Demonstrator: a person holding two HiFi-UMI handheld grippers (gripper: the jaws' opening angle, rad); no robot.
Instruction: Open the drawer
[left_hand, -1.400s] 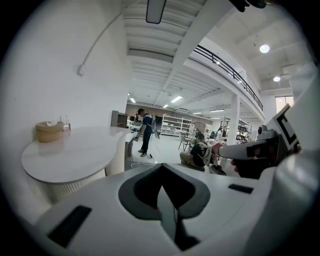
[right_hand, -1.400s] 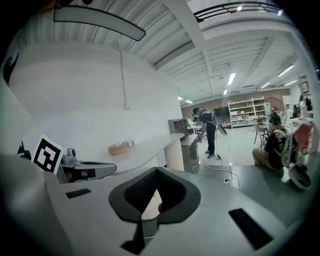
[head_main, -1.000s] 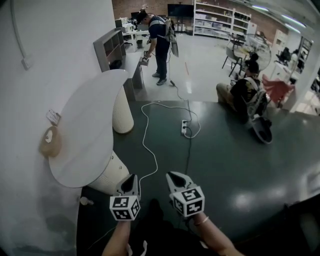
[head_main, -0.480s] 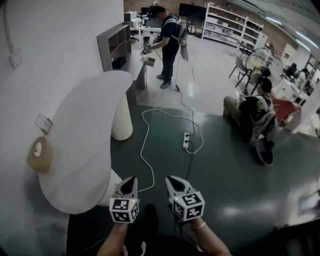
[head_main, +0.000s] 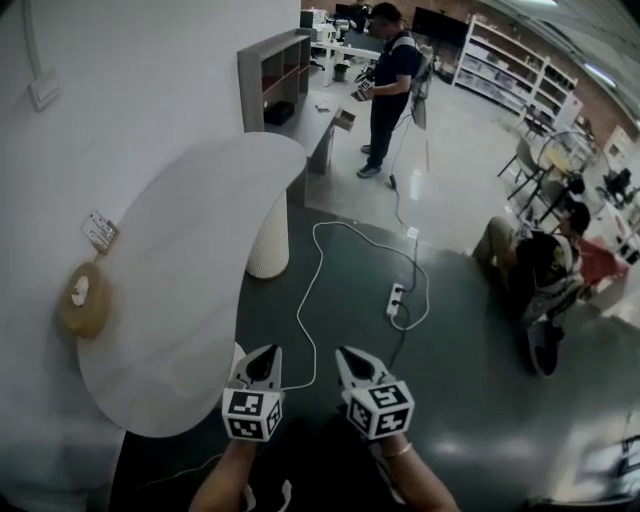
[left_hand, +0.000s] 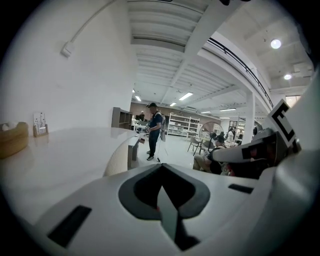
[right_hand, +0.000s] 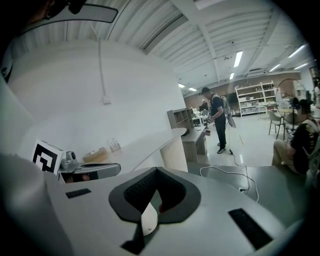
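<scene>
Both tongs idle, no drawer in sight.
I hold the left tongs (head_main: 264, 358) and right tongs (head_main: 350, 358) pinched closed and empty beside the white kidney-shaped bench (head_main: 190, 250): nothing to grip yet.

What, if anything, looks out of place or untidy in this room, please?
A white cable trails in loose loops across the dark floor to a power strip lying in the open walkway, which looks like a trip hazard. Nothing looks spilled or damaged.
</scene>
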